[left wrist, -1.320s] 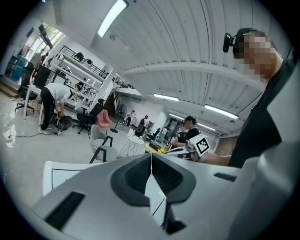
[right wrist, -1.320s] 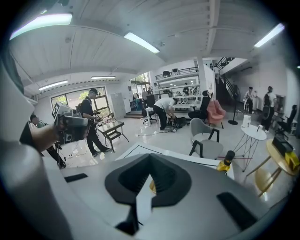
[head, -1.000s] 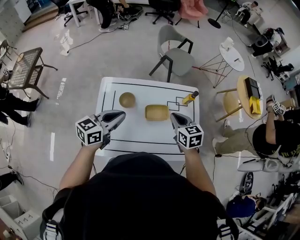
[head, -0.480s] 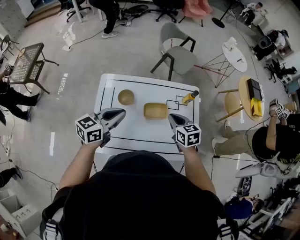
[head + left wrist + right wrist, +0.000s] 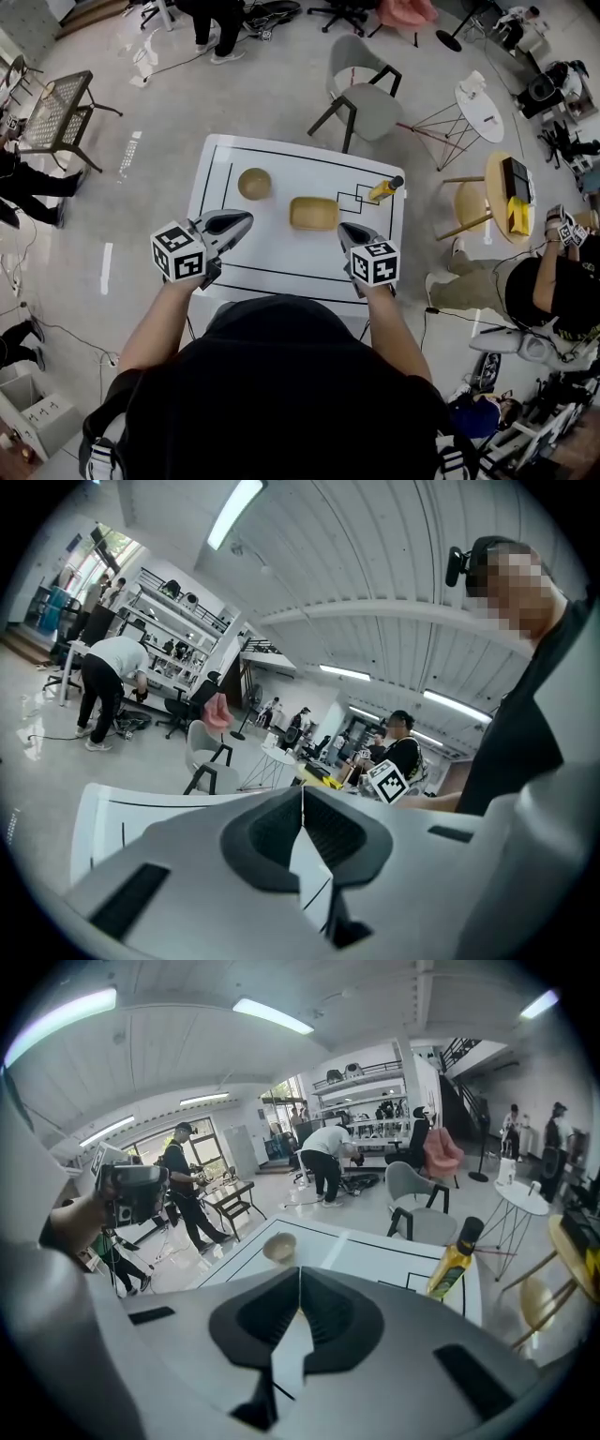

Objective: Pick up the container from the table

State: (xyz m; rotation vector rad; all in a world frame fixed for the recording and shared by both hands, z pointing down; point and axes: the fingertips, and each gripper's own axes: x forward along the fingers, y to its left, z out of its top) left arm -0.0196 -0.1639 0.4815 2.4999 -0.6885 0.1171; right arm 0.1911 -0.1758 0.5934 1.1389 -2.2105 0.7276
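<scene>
**gripnoob:** anything actually different from a second ago? looks like the same shot to me

**benchwarmer:** not much tbh. The white table and everything on it sits where it did. The one real change is the right gripper. It has dipped a bit toward the tabletop, and its tip is now near the container's right end but not touching it. Meanwhile the left gripper basically hasn't budged and is parked over the table's left half. Both have their jaws pressed together with nothing in them, which shows plainly in each gripper's own view.

**gripnoob:** so the pickup hasn't started?

**benchwarmer:** I'd call it just the approach. Closed jaws can't take anything, so my guess is the right one has to spread before it goes for a wall.

**gripnoob:** and how's the container lying?

**benchwarmer:** the container is the tan rounded-rectangle tray mid-table, lying flat with its open side up. Its long axis runs left-right in the head view, parallel to the table's near edge. One short end points toward a round bowl off to the left and further back. The other points toward the yellow bottle on the right. Both are clear of it.
</scene>
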